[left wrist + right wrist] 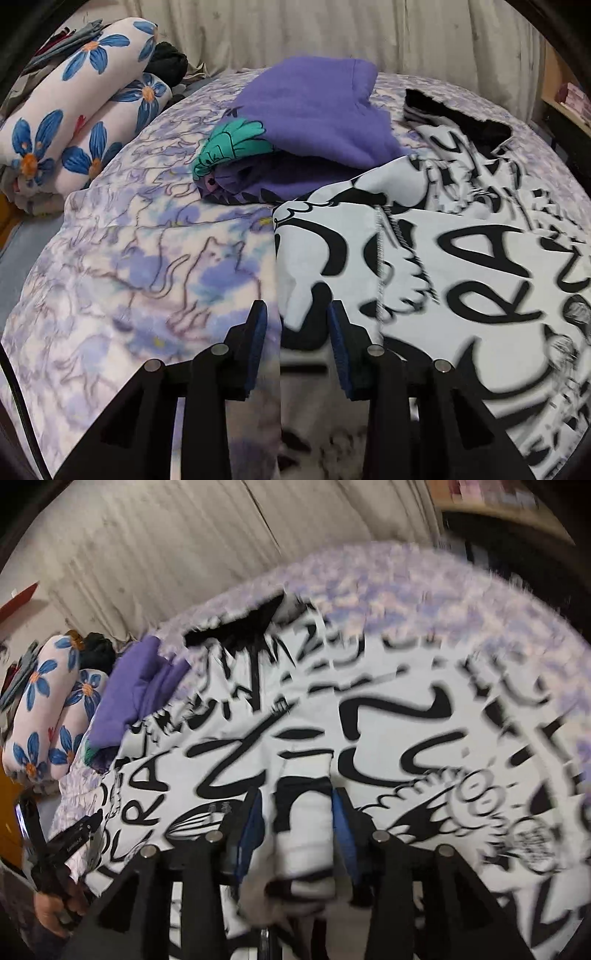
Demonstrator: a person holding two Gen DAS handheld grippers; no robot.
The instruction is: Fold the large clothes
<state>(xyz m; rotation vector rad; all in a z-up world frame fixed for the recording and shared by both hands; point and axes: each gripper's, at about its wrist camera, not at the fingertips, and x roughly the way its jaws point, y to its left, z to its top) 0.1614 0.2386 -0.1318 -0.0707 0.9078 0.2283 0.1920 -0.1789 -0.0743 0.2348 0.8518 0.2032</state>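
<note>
Black-and-white printed garment (461,266) lies spread over the bed (129,258), filling the half of the left wrist view from 1 to 5 o'clock; its straight edge runs from the middle of that view down to 6 o'clock. A folded purple garment (314,122) sits at its 12 o'clock corner, and a rolled floral quilt (74,110) lies at 10 o'clock.

The left gripper (295,314) straddles that edge with its blue pads apart; the cloth passes between them, but I cannot tell whether they press on it. The right gripper (295,805) has a raised ridge of the printed cloth bunched between its pads, and the pads appear to bear on it, so I read it as gripping the garment. In the right wrist view a hand (55,904) holds the other gripper's handle at 8 o'clock.

The step looks like taking hold of the near hem to fold it over. To do it well, both pinches should catch every layer at matching points along the hem, lift evenly, keep the cloth taut between them, and carry it toward 12 o'clock without dragging the purple garment.
</note>
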